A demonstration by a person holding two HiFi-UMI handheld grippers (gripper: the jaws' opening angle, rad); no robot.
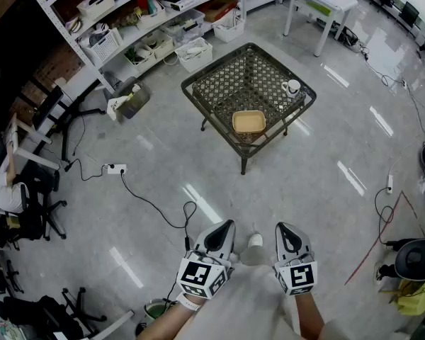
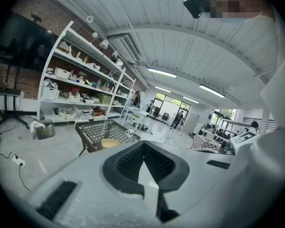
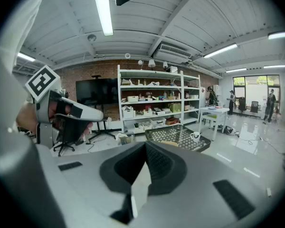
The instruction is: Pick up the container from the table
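Mesh table point(image 1: 227, 83) w/ container point(image 1: 248, 122) — well ahead of both hand-held grippers point(image 1: 225, 227) point(image 1: 282, 227).

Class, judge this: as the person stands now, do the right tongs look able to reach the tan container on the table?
Probably not yet. The right tongs are held close to the body, with open floor between them and the table bearing the container. Nothing blocks the path.

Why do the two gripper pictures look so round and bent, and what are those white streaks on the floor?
Left and right gripper views: wide-angle lenses bend the shelves and ceiling inside a round border. Head view: the streaks are lights glaring off the glossy floor; the container on the table looks sharp.
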